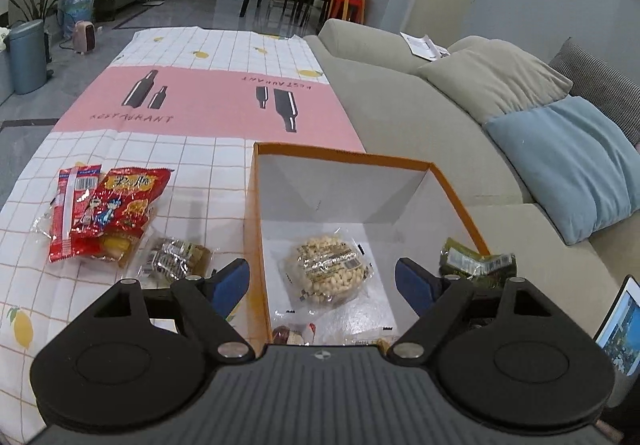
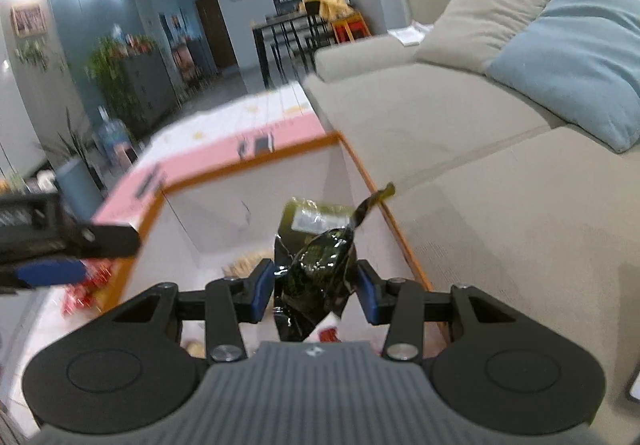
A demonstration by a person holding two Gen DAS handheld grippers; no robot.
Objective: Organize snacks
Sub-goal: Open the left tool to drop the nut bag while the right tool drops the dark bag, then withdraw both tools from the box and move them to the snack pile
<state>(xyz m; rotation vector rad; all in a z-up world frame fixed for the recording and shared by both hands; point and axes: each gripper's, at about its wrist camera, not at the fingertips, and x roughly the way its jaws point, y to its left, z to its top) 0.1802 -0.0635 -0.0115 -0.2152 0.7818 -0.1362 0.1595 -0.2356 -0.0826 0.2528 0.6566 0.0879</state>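
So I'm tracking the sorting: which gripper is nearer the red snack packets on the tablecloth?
Left. The left gripper, open, hangs over the box's left wall beside the red snack packets; the right gripper is over the box.

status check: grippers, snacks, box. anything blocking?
Left gripper open, empty, over box. Right gripper shut on dark green packet, at box's right side. Peanut snack already inside; red packets remain on table. Nothing blocking.

Black claw, blue pads
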